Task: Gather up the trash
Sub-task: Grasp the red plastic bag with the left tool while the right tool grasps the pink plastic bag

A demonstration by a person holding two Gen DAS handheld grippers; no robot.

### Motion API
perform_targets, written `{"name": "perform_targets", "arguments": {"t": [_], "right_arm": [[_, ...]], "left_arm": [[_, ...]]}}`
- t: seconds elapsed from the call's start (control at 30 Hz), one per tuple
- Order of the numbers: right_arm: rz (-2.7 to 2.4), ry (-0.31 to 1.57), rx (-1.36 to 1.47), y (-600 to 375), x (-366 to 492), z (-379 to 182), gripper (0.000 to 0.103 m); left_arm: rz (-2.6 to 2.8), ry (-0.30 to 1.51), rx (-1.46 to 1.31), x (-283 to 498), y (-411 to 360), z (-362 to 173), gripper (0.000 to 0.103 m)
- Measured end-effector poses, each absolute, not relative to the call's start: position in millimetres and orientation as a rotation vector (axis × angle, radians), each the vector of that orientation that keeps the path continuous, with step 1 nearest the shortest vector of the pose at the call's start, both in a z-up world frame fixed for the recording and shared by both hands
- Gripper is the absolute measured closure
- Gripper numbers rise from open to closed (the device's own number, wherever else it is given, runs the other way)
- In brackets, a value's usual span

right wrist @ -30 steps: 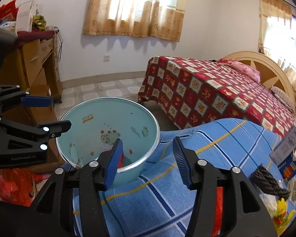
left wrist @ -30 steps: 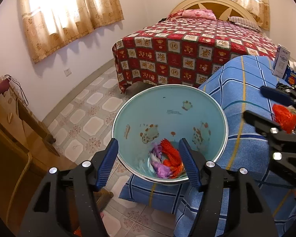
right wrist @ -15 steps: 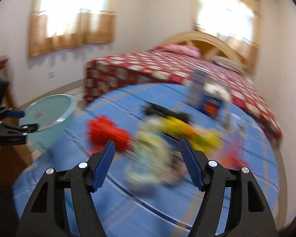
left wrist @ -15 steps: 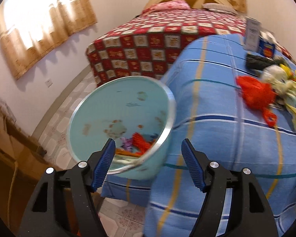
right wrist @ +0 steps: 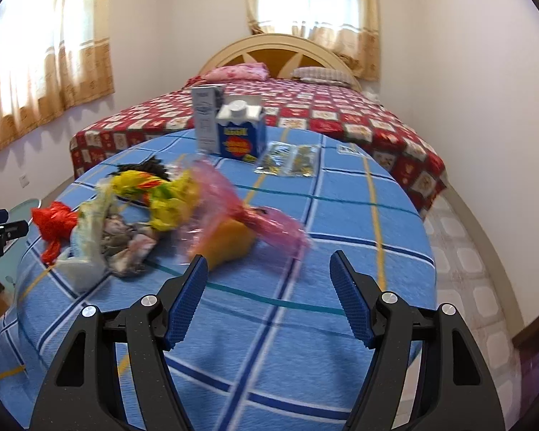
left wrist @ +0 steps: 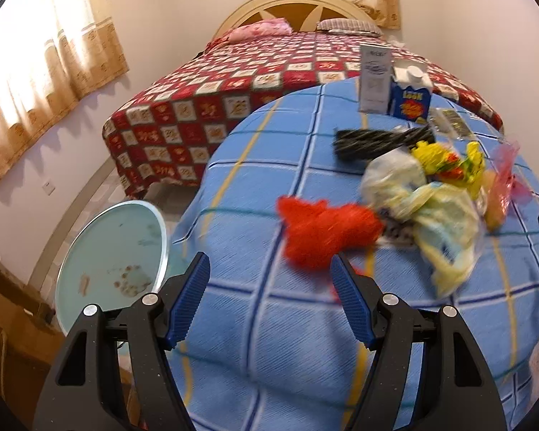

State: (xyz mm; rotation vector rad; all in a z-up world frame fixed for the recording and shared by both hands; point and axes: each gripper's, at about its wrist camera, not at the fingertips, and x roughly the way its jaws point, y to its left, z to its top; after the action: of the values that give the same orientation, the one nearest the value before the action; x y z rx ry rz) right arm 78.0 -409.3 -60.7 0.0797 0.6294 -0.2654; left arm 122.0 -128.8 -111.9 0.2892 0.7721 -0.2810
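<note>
Left wrist view: the left gripper (left wrist: 269, 301) hangs released and empty at lower centre, a red bag (left wrist: 323, 233) just above it on the blue cloth (left wrist: 269, 341); the bin (left wrist: 111, 255) lies lower left.

Right wrist view: the right gripper (right wrist: 269, 298), released and empty, sits below a pink bag (right wrist: 240, 215) at mid-frame.

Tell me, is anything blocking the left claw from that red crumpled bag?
Nothing visible. The left gripper has its jaws open and empty, and only bare blue cloth lies between it and the red bag. The pale bag sits beside, not in front.
</note>
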Motion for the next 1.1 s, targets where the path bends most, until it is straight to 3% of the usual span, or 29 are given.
{"name": "perform_targets", "arguments": {"t": [0.17, 0.23, 0.47, 0.53, 0.6, 0.67, 1.1], "right_arm": [[-0.269, 0.61, 0.074, -416, 83, -59, 0.033], [-0.291, 0.612, 0.066, -423, 91, -59, 0.033], [-0.263, 0.707, 0.092, -441, 118, -70, 0.035], [-0.24, 0.728, 0.095, -442, 123, -73, 0.048], [-0.204, 0.766, 0.11, -444, 128, -77, 0.08], [-0.185, 0.773, 0.12, -443, 127, -78, 0.09], [-0.171, 0.634, 0.114, -421, 97, -38, 0.096]], "left_arm": [[-0.269, 0.801, 0.303, 137, -145, -125, 0.036], [-0.267, 0.814, 0.299, 143, -147, -127, 0.044], [-0.321, 0.853, 0.291, 145, -150, -136, 0.092], [-0.319, 0.849, 0.291, 146, -151, -136, 0.092], [-0.326, 0.847, 0.29, 145, -149, -135, 0.094], [-0.326, 0.835, 0.287, 144, -146, -131, 0.095], [-0.301, 0.773, 0.273, 130, -109, -101, 0.096]]}}
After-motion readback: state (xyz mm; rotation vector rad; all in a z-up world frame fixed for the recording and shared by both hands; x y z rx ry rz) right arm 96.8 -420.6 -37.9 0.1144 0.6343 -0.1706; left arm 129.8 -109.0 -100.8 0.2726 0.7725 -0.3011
